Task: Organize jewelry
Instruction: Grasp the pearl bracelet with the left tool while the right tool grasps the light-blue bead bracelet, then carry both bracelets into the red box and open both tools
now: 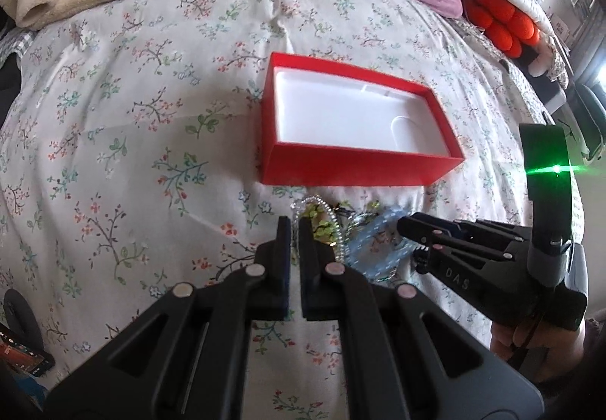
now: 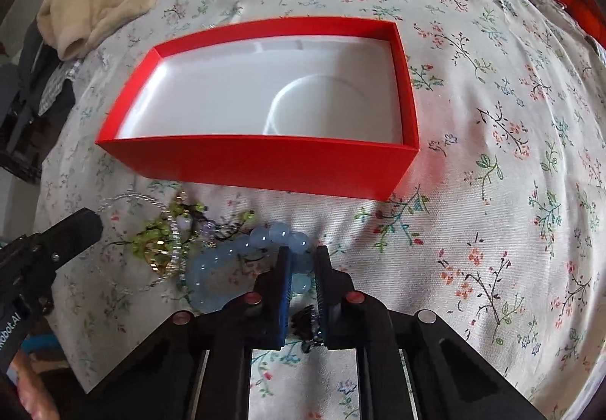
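Right gripper pinched the blue bracelet across its beads; left gripper pressed together, empty. Beads looked slick, strand limp, best lifted by one bead.

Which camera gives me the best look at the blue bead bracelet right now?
The right wrist view. There the blue bead bracelet lies close below the camera, single beads clear, with the right tongs closed on its near side. In the left wrist view the bracelet is smaller, blurred and partly hidden behind both tongs.
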A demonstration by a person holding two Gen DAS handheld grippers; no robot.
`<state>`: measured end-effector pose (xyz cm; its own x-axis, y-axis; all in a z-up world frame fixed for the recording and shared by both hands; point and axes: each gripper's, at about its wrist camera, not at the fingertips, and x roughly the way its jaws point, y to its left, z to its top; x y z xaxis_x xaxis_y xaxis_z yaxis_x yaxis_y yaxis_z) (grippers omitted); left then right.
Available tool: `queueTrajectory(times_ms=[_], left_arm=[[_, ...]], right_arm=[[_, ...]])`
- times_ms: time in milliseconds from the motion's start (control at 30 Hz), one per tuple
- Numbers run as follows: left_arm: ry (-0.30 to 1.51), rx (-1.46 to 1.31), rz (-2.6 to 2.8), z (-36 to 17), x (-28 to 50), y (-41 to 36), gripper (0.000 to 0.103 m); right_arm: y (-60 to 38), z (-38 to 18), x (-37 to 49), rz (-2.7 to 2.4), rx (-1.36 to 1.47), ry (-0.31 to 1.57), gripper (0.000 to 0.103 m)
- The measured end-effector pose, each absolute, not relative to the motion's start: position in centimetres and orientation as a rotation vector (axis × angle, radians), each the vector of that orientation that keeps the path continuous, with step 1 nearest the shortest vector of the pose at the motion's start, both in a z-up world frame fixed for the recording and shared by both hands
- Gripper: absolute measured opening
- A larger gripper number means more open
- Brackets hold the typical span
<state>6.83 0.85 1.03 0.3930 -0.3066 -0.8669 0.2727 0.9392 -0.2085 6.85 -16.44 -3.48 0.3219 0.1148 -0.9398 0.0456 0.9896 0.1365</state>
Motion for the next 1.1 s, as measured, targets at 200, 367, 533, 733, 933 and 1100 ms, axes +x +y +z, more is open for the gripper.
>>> queueTrajectory(times_ms=[200,367,533,733,933,1100], left_arm=[[1.069,-0.047,-0.385,2.8,6.5,0.6,0.005],[1.042,-0.056,-0.399,4.5,6.4,-0.1,0.005],[1.008,-0.076,-0.424,6.5,6.6,-1.2,0.005],[0.975,-0.078,-0.445,7.8,7.9,-2.8,0.005],[0.967,-0.141,-0.473,7.8,10.1,-3.1,0.005],[0.953,-0.214,-0.533,7.0,12.0,-3.0,0.005]], right_arm=[[-16.5,-0.7,5.9,0.099,0.193,1.189,0.012],[-16.4,2.0,4.9,0.143,0.216,1.137,0.012],[-16.2,5.0,4.8,0.161,0.222,1.084,0.012],[-17.8,8.1,5.4,0.135,0.250,1.016,0.012],[-19.2,9.7,7.1,0.134,0.316,0.965,0.012],[-19.6,9.9,8.4,0.135,0.331,0.933,0.012]])
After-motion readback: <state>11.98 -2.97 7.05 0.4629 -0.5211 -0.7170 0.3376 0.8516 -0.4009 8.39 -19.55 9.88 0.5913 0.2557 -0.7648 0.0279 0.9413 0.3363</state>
